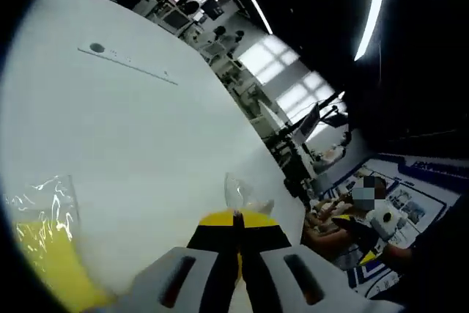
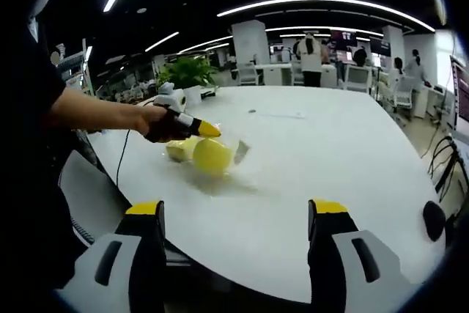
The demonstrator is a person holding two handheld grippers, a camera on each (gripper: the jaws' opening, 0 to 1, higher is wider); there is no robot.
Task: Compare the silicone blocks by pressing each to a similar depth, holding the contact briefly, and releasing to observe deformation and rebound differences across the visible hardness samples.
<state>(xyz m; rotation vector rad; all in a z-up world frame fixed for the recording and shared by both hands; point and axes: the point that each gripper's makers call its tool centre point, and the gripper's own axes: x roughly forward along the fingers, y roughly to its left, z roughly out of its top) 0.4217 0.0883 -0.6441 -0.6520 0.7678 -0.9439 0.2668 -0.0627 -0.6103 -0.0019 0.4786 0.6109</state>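
In the left gripper view my left gripper (image 1: 236, 219) is shut, its yellow tips together over the white table (image 1: 146, 130). Crinkled clear film (image 1: 248, 194) lies right at the tips; I cannot tell whether it is pinched. A yellow silicone block in clear wrap (image 1: 44, 254) sits at the lower left. In the right gripper view my right gripper (image 2: 236, 210) stands open and wide, with nothing between its jaws. Farther off, a person's hand holds the left gripper (image 2: 192, 127) just above a rounded yellow block (image 2: 212, 156). A paler yellow block (image 2: 179, 150) lies beside it.
A scrap of clear wrap (image 2: 240, 152) lies right of the blocks. A potted plant (image 2: 187, 71) stands at the table's far edge, and a black cable (image 2: 123, 153) runs along the left. A dark round object (image 2: 434, 219) sits at the right edge. Office desks and people are behind.
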